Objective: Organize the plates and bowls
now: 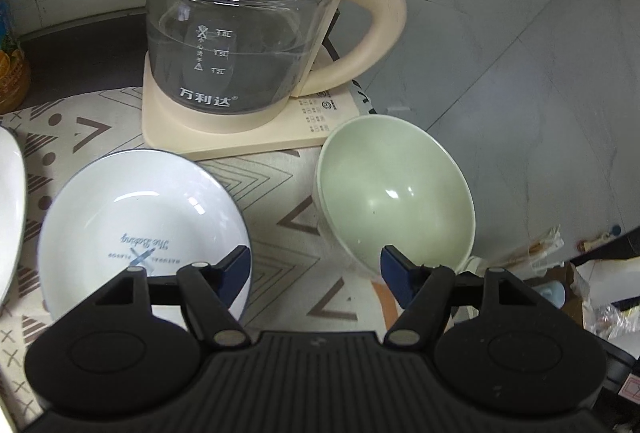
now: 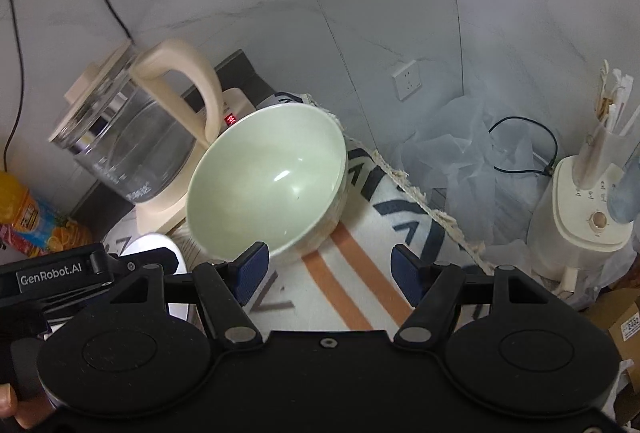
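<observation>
A pale green bowl (image 1: 394,189) sits on the patterned cloth (image 1: 288,193) near its right edge; it also shows in the right wrist view (image 2: 268,177). A white plate with a dark rim and blue print (image 1: 140,221) lies to its left. Another white dish's edge (image 1: 10,209) shows at far left. My left gripper (image 1: 316,267) is open and empty, over the gap between plate and bowl. My right gripper (image 2: 326,269) is open and empty, just in front of the green bowl, its left finger near the bowl's near rim.
A glass kettle with a cream handle (image 1: 248,33) stands on its base behind the dishes, also in the right wrist view (image 2: 132,137). An orange drink bottle (image 2: 28,221) is at left. A cream appliance (image 2: 588,217) and plastic bag (image 2: 460,161) lie beyond the cloth's frayed edge.
</observation>
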### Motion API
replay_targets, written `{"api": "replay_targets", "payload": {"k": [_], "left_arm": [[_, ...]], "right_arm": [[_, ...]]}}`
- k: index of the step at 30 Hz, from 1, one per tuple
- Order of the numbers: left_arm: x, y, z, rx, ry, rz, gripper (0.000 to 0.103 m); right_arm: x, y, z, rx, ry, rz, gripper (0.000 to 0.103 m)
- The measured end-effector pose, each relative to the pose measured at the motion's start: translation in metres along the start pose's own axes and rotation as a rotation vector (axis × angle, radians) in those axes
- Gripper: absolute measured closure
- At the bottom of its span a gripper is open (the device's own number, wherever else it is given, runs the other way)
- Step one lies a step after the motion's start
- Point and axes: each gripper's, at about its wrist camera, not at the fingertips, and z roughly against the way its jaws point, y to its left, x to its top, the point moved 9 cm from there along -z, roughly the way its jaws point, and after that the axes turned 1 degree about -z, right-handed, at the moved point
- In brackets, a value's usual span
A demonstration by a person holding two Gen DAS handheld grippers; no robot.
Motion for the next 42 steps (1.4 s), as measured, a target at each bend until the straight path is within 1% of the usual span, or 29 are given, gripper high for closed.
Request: {"api": "replay_targets", "payload": {"k": [2, 4, 6, 7, 8, 9, 10, 11, 12, 13, 14, 15, 17, 19, 21, 23, 28, 32, 36, 42], "left_arm": [[0.003, -0.001, -0.009, -0.001, 0.002, 0.008, 0.036], [0.005, 0.000, -0.017, 0.003, 0.000, 0.022, 0.037], [0.006, 0.002, -0.026, 0.034, -0.001, 0.039, 0.040], [0.006, 0.003, -0.030, 0.050, 0.009, 0.047, 0.044], [0.006, 0.003, -0.034, 0.046, 0.017, 0.059, 0.048], [0.006, 0.004, -0.037, 0.041, 0.019, 0.077, 0.051], [0.007, 0.007, -0.040, 0.051, 0.023, 0.096, 0.055], [0.007, 0.009, -0.042, 0.057, 0.029, 0.112, 0.057], [0.007, 0.010, -0.045, 0.048, 0.034, 0.124, 0.058], [0.008, 0.010, -0.047, 0.037, 0.042, 0.133, 0.062], [0.008, 0.010, -0.049, 0.029, 0.050, 0.137, 0.067], [0.008, 0.008, -0.050, 0.021, 0.053, 0.137, 0.070], [0.010, 0.002, -0.053, 0.009, 0.051, 0.114, 0.085], [0.010, -0.001, -0.054, 0.008, 0.060, 0.113, 0.092], [0.009, -0.002, -0.051, 0.021, 0.063, 0.120, 0.092], [0.009, -0.004, -0.046, 0.020, 0.057, 0.105, 0.092], [0.007, -0.005, -0.027, -0.005, 0.042, 0.125, 0.092], [0.004, -0.011, -0.008, -0.024, 0.028, 0.124, 0.092], [0.003, -0.018, 0.014, -0.041, 0.011, 0.100, 0.092], [-0.002, -0.018, 0.046, -0.066, 0.001, 0.093, 0.092]], "right_arm": [[0.004, -0.001, -0.008, 0.004, 0.005, -0.006, 0.036], [0.007, -0.002, -0.016, 0.006, 0.012, -0.013, 0.036], [0.010, -0.003, -0.026, 0.003, 0.018, -0.019, 0.038], [0.011, -0.004, -0.031, 0.000, 0.023, -0.022, 0.041], [0.013, -0.005, -0.035, 0.000, 0.025, -0.025, 0.042], [0.014, -0.005, -0.038, 0.002, 0.026, -0.028, 0.042], [0.014, -0.004, -0.041, 0.006, 0.028, -0.031, 0.043], [0.014, -0.004, -0.045, 0.007, 0.033, -0.034, 0.046], [0.014, -0.004, -0.048, 0.003, 0.039, -0.039, 0.047], [0.013, -0.005, -0.051, -0.001, 0.045, -0.045, 0.049], [0.012, -0.005, -0.054, -0.004, 0.052, -0.050, 0.053], [0.010, -0.005, -0.057, -0.006, 0.060, -0.053, 0.056], [0.007, -0.003, -0.062, -0.002, 0.075, -0.055, 0.068], [0.007, 0.001, -0.062, 0.010, 0.070, -0.045, 0.076], [0.008, 0.005, -0.062, -0.013, 0.067, -0.019, 0.078], [0.009, 0.006, -0.060, -0.023, 0.068, -0.011, 0.080], [0.008, 0.008, -0.048, -0.013, 0.053, -0.029, 0.080], [0.005, 0.011, -0.029, -0.007, 0.037, -0.041, 0.080], [0.003, 0.014, -0.009, -0.011, 0.020, -0.051, 0.079], [0.000, 0.023, 0.022, -0.005, -0.022, -0.043, 0.079]]}}
